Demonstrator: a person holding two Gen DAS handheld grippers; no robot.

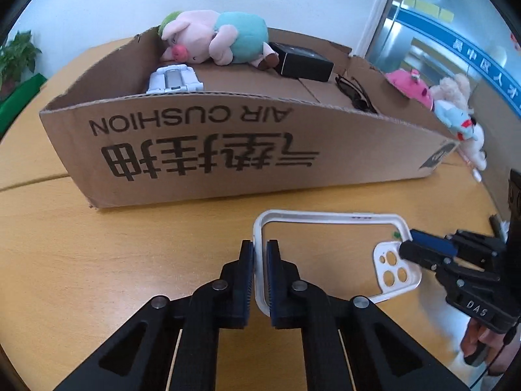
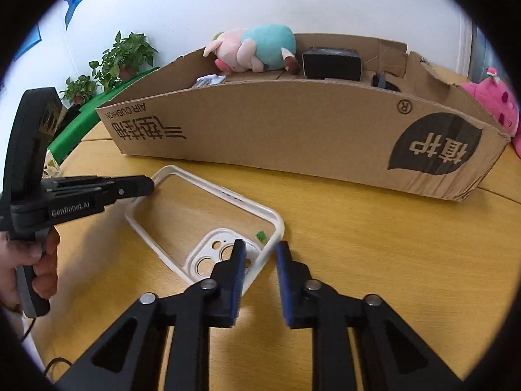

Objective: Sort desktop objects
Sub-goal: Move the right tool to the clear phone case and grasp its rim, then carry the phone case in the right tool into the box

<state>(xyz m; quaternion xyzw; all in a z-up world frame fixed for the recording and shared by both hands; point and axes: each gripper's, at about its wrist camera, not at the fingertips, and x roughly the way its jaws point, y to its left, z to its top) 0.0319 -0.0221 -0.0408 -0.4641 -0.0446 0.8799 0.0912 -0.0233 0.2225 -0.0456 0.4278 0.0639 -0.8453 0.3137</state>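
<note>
A clear phone case with a white rim [image 1: 325, 220] [image 2: 182, 208] lies on the wooden table in front of a cardboard box [image 1: 208, 150] [image 2: 293, 130]. My left gripper [image 1: 259, 254] is shut on the case's short end rim; it also shows in the right wrist view [image 2: 148, 184]. My right gripper [image 2: 259, 254] is open, its jaws straddling the rim at the camera-cutout corner without touching; it also shows in the left wrist view [image 1: 407, 244]. The box holds a pink pig plush [image 1: 215, 37] [image 2: 254, 49], a black box [image 1: 302, 62] [image 2: 332, 62], a white stand [image 1: 174, 79] and sunglasses [image 1: 355, 94].
Pink and white plush toys [image 1: 456, 110] [image 2: 498, 104] lie on the table past the box's right end. Potted plants [image 2: 123, 58] and a green board [image 2: 84, 120] stand by the wall at the left. The table's edge curves round at both sides.
</note>
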